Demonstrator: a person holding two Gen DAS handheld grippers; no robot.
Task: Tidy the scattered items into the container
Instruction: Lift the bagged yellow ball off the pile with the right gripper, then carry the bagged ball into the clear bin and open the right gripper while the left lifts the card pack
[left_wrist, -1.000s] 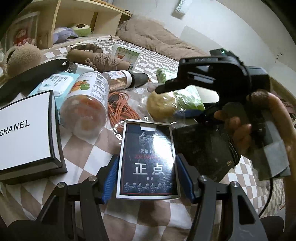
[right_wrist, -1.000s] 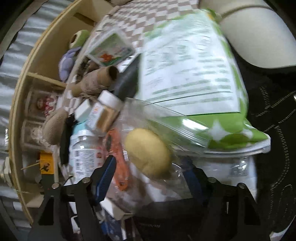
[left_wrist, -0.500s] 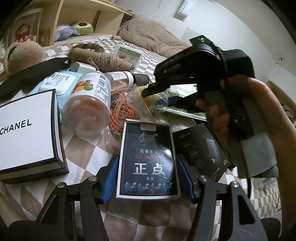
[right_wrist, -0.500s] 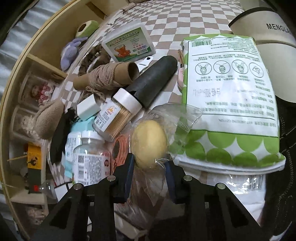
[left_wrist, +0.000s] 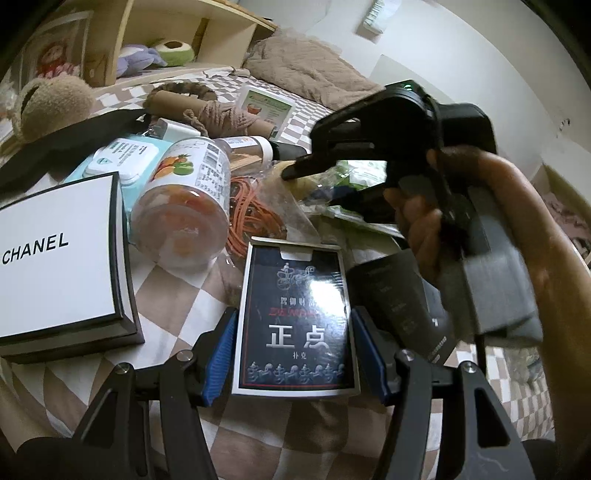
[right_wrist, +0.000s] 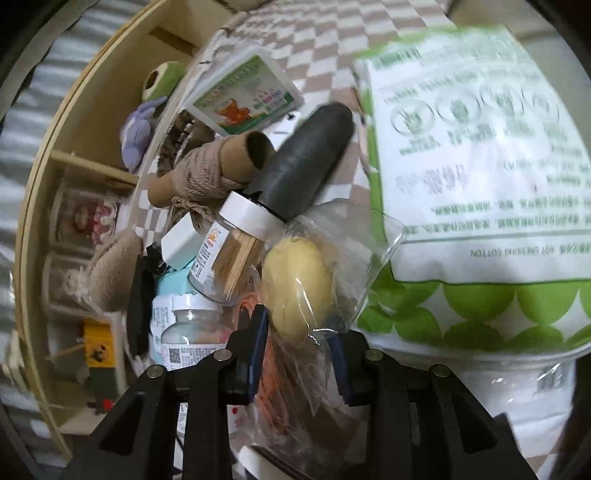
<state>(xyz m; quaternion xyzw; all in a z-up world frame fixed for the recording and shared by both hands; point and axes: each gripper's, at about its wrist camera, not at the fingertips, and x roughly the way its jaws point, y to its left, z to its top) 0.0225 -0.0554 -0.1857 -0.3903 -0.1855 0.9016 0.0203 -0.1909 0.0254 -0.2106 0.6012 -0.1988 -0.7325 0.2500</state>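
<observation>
Your right gripper (right_wrist: 297, 354) is clamped on the clear bag (right_wrist: 332, 266) with the yellow lump (right_wrist: 297, 284) in it. The blue pads pinch the crinkled plastic at the bag's near end, so the lump sits just past the fingertips, straight ahead and slightly up in the right wrist view. The bag's long axis runs pretty much along the line the gripper points, away from you. That's the bit that matters: lift and the lump will probably hang off the far end and swing, since you seem to have film rather than the lump itself.

Further out, the bag touches the toothpick jar (right_wrist: 225, 258) on the left and leans on the green pack (right_wrist: 461, 221) on the right. The orange cord (right_wrist: 269, 354) is under it, so watch for snagging.

Your left gripper (left_wrist: 291, 354) is closed on the card box (left_wrist: 295, 325), pads flat on both long sides, box pointing straight ahead on the bed (left_wrist: 173, 291). The right gripper (left_wrist: 317, 177) sits ahead and to the right of it.

I can't see a container in either view, so no idea which way you'll carry.
</observation>
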